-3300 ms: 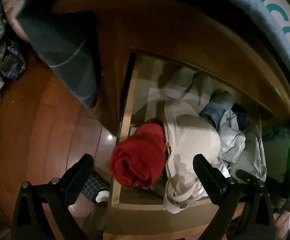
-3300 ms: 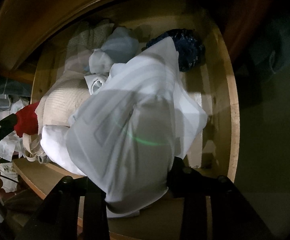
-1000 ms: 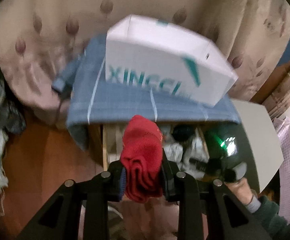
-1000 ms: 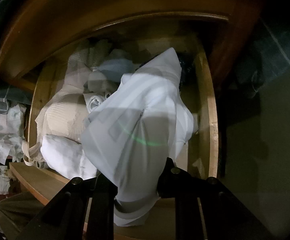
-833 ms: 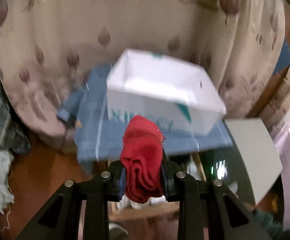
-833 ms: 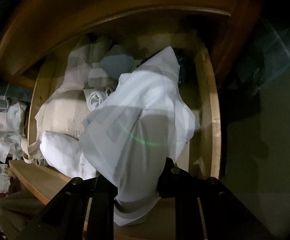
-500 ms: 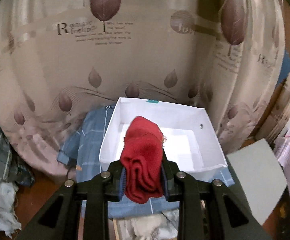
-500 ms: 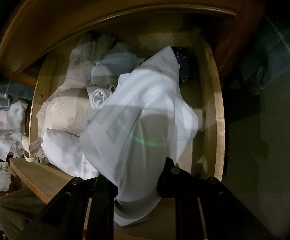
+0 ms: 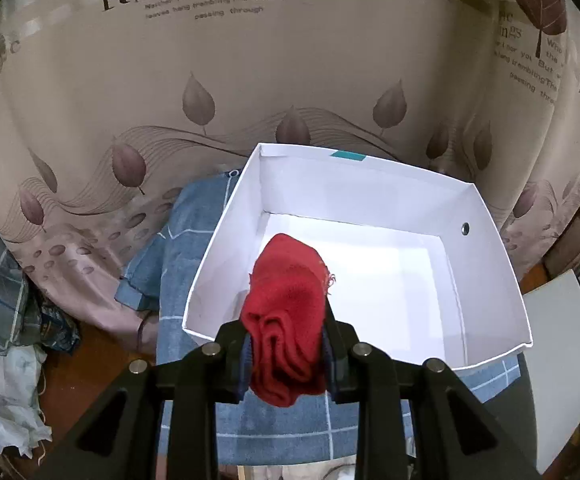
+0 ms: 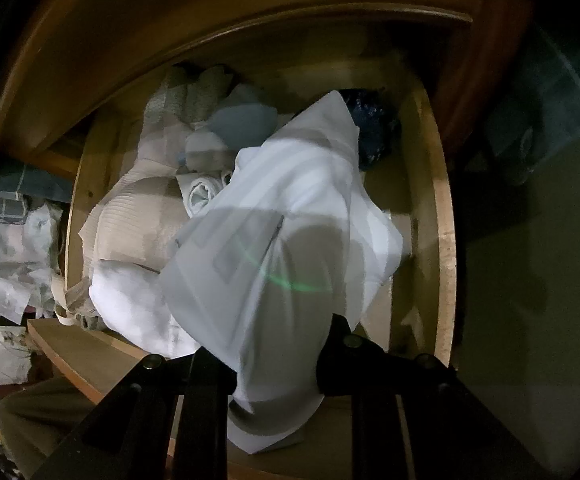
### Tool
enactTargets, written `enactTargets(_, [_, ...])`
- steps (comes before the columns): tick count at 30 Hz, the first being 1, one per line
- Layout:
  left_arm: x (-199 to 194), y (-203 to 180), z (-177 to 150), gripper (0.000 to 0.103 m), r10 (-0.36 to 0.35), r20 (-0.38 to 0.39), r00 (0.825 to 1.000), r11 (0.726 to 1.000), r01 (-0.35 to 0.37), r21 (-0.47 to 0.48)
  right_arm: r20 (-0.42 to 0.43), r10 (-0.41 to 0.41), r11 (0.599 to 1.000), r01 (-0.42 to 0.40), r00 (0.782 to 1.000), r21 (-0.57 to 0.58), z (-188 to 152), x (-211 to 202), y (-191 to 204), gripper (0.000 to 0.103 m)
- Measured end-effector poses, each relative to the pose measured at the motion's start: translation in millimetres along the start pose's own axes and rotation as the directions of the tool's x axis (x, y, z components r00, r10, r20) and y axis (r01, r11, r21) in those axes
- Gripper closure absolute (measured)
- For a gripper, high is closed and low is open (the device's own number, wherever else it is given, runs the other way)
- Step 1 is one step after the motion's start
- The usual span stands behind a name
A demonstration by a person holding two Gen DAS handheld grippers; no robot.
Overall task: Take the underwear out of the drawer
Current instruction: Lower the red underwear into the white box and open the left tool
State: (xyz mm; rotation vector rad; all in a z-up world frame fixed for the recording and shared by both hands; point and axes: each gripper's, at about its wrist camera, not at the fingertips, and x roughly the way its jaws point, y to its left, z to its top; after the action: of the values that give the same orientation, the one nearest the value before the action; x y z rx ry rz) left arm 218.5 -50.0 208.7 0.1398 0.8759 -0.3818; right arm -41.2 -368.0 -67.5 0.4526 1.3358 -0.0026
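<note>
Red underwear [image 9: 286, 312] pinched between jaws of left gripper [image 9: 286, 344], held above near edge of white box [image 9: 485, 240]. Box sits on blue checked cloth [image 9: 194, 232], leaf-print curtain [image 9: 250, 80] behind. Right gripper [image 10: 274, 360] clamped on white garment [image 10: 290, 216] over open wooden drawer [image 10: 443, 240]. Drawer holds beige knit [image 10: 138, 224], more pale rolled clothes, dark blue bundle [image 10: 373, 128] at back.
</note>
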Motion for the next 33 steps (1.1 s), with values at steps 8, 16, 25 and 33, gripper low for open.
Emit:
enactTargets(8, [-6,-2,-4,0.075,0.031,-0.063,0.998,0.995,-0.037,-0.091,0.001,0.009,1.0,-0.009,1.0,0.0,0,-2,1,0.085])
enactTargets(16, [-11,-4,-6,0.075,0.066,-0.118,0.991,0.974,-0.089,-0.208,0.002,0.009,1.0,-0.009,1.0,-0.01,1,-2,2,0.085])
enactTargets(25, [-18,-4,-10,0.075,0.098,-0.204,0.974,0.931,-0.162,-0.328,-0.003,0.013,1.0,-0.013,1.0,-0.013,-1,-1,2,0.084])
enactTargets(33, [-16,-12,-7,0.074,0.118,-0.18,0.977,0.939,-0.169,-0.301,0.015,0.021,1.0,-0.02,1.0,-0.013,-2,-6,5,0.085])
